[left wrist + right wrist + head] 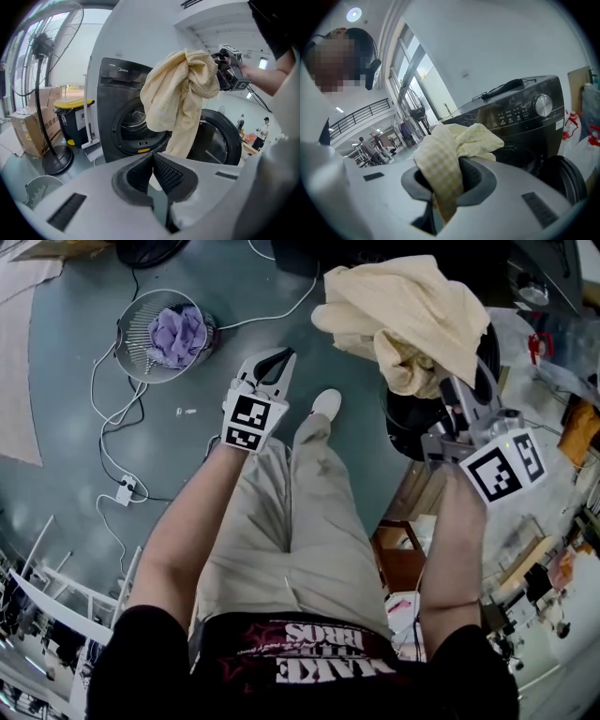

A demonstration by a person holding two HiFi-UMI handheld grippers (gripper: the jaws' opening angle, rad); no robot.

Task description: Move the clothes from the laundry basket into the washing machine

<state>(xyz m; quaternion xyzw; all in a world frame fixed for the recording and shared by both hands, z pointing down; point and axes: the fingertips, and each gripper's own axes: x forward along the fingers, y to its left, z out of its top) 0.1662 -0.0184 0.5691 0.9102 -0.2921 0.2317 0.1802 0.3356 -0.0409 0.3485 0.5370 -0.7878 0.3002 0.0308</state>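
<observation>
A dark front-loading washer (117,93) is seen with its round door (220,136) swung open to the side of the drum opening (136,122).

A cream cloth (180,89) is held up in the air in front of the washer, before the gap between the drum opening and the door, and not inside the drum. It hangs in loose folds. The cloth is clamped between the jaws of the right gripper (457,161); in the right gripper view a checked fold is pinched between the pads and a strip trails down below them.

The left gripper (152,157) is held farther back from the washer, pointed towards it. Its jaws are closed together with nothing between them.

A round wire basket (141,334) sits on the grey floor (75,352), well apart from the washer and beyond the left gripper in the head view. A purple garment (178,334) is bunched inside it.

Beside the washer, on the side away from the door, a black bin (72,119) with a yellow lid is placed. Farther out on that side a standing fan (42,42) and a cardboard box (28,131) are seen.
</observation>
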